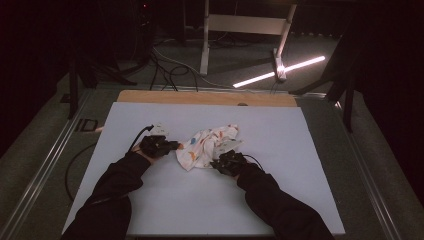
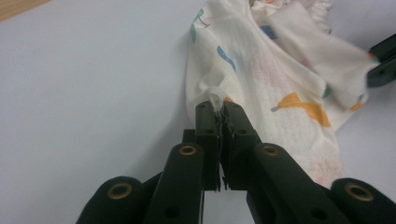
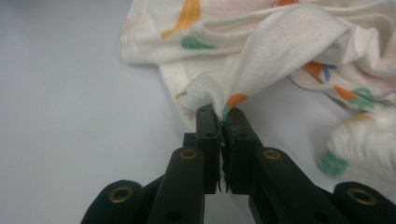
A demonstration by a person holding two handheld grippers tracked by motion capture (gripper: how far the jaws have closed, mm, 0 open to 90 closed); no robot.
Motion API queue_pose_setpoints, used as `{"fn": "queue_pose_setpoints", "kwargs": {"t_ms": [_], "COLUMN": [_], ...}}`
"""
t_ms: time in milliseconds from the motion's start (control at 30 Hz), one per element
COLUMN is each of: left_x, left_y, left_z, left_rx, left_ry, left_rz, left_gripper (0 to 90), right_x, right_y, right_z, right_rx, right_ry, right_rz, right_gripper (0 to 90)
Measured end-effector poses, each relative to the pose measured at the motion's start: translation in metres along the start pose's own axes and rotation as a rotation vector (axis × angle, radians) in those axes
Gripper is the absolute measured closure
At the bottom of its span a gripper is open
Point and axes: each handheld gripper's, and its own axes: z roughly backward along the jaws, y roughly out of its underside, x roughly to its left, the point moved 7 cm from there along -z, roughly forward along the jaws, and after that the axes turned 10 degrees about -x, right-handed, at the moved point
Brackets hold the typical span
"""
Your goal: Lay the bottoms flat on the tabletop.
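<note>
A crumpled white cloth (image 1: 207, 145) with orange, blue and green prints lies in the middle of the white table top (image 1: 150, 200). My left gripper (image 1: 176, 145) is shut on the cloth's left edge; in the left gripper view the jaws (image 2: 219, 109) pinch a small fold of the cloth (image 2: 261, 79). My right gripper (image 1: 216, 163) is shut on the cloth's near right edge. The right gripper view has its jaws (image 3: 221, 114) pressed together on a gathered fold of the cloth (image 3: 280, 42), which lifts slightly off the table.
A bare wooden strip (image 1: 200, 97) runs along the table's far edge. Cables (image 1: 165, 70) and a lit bar lamp (image 1: 280, 71) lie on the floor beyond. The other gripper's black jaw tips (image 2: 383, 60) show at the right edge of the left gripper view.
</note>
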Motion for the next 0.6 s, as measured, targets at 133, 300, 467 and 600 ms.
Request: {"fn": "queue_pose_setpoints", "kwargs": {"t_ms": [133, 300, 467, 600], "left_x": [0.000, -0.001, -0.002, -0.007], "left_y": [0.000, 0.005, 0.009, 0.015], "left_z": [0.008, 0.017, 0.028, 0.038], "left_rx": [-0.006, -0.003, 0.002, 0.008], "left_ry": [0.000, -0.004, -0.006, -0.005], "left_rz": [0.014, 0.019, 0.021, 0.018], "left_gripper": [86.7, 86.7, 86.8, 86.7], "right_x": [-0.001, -0.003, -0.009, -0.012], "right_y": [0.003, 0.013, 0.026, 0.034], "right_z": [0.011, 0.028, 0.045, 0.056], "right_rx": [-0.005, 0.013, 0.026, 0.031], "right_ry": [0.004, 0.016, 0.037, 0.043], "right_rz": [0.000, 0.015, 0.012, 0.007], "right_gripper": [86.4, 86.3, 86.4, 86.3]}}
